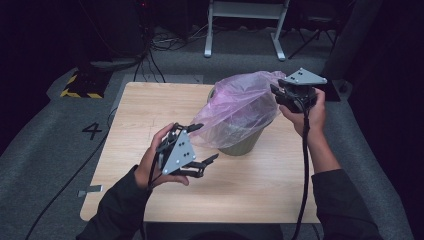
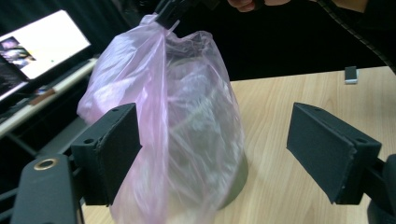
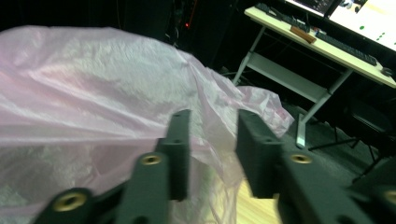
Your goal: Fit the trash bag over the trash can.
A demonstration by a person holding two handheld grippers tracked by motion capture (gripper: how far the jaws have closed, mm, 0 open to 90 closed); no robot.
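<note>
1. The wooden table (image 1: pixel 150 107) is unmarked; the grey floor (image 1: pixel 45 145) off its left edge carries a painted "4" (image 1: pixel 92 130).
2. A pink plastic bag (image 1: pixel 237 107) is draped over an olive bucket (image 1: pixel 243 146) that stands upright near the table's far right corner, its long axis vertical.
3. The right gripper (image 1: pixel 276 91) has its jaws slightly parted at the bag's top right edge, film lying loose between them.
4. The left gripper (image 1: pixel 206 142) is spread wide, jaws empty, just left of the bag.

Bin (image 1: pixel 244 145) mostly hidden under pink bag (image 1: pixel 240 107); bag contents blurred, unreadable.
</note>
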